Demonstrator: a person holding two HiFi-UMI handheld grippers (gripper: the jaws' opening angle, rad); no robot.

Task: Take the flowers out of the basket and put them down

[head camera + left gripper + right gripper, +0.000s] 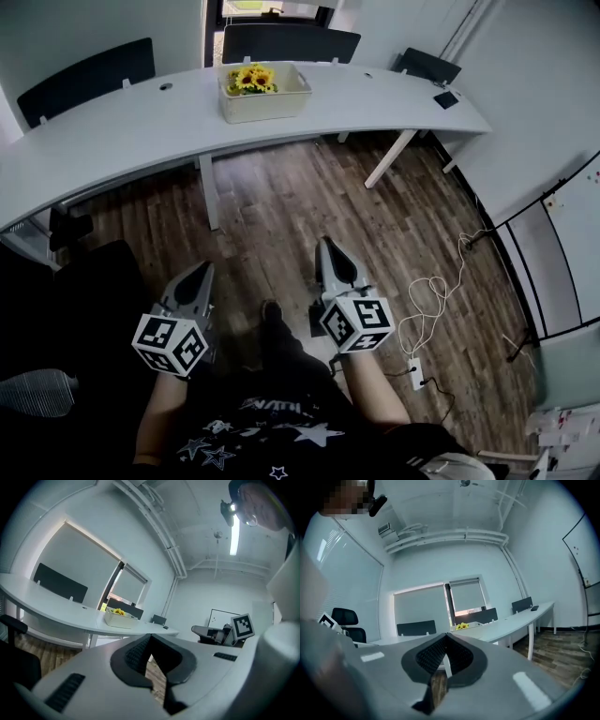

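desk: the long curved white desk (122, 122) stands well ahead of me, across the wood-plank floor (281, 216). i judge the step in hand is the approach, so i should walk up to its near edge before reaching.
basket: the cream rectangular low-walled basket (265, 103) sits on the desk towards its far edge. coming in from above, over the near wall, should keep it from sliding.
flowers: a small bunch of yellow sunflower-like blooms with green leaves (251, 79) lies inside the basket, towards its left end, heads about level with the rim. the stems are hidden, so i cannot tell if they are tied together.
left gripper: my grey two-jaw left gripper (201, 272) is held low and level, jaws pressed together on nothing.
right gripper: my matching right gripper (328, 247) is just beside it, likewise closed and empty.
care: i should spread the jaws first, pinch low on the stems rather than the blooms, lift straight up, and set them on bare desk beside the basket.
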